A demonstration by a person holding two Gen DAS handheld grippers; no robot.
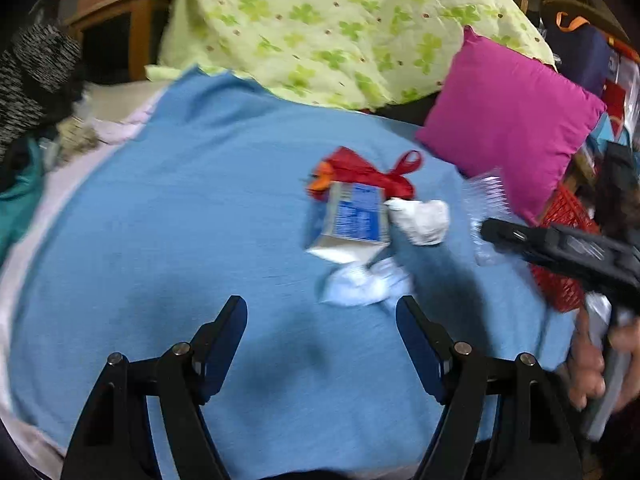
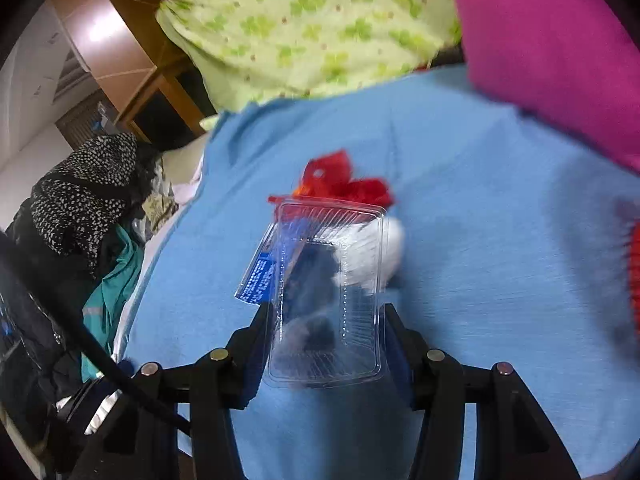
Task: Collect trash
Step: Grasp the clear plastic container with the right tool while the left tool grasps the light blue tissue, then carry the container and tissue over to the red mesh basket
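Trash lies in a heap on the blue bedsheet (image 1: 180, 220): a red wrapper (image 1: 360, 174), a blue-and-white carton (image 1: 352, 220), a white crumpled tissue (image 1: 424, 218) and a pale crumpled wrapper (image 1: 360, 284). My left gripper (image 1: 322, 312) is open and empty, just short of the pale wrapper. My right gripper (image 2: 326, 316) is shut on a clear plastic clamshell container (image 2: 328, 292) and holds it above the sheet, over the heap. In the left wrist view the right gripper (image 1: 486, 230) comes in from the right with the clear container (image 1: 486, 208) at its tip.
A magenta pillow (image 1: 516, 128) lies at the right, a green clover-print quilt (image 1: 340, 28) at the back. A red plastic basket (image 1: 560, 248) sits at the bed's right edge. Clothes (image 2: 88, 208) pile up on the left. A wooden cabinet (image 2: 132, 64) stands behind.
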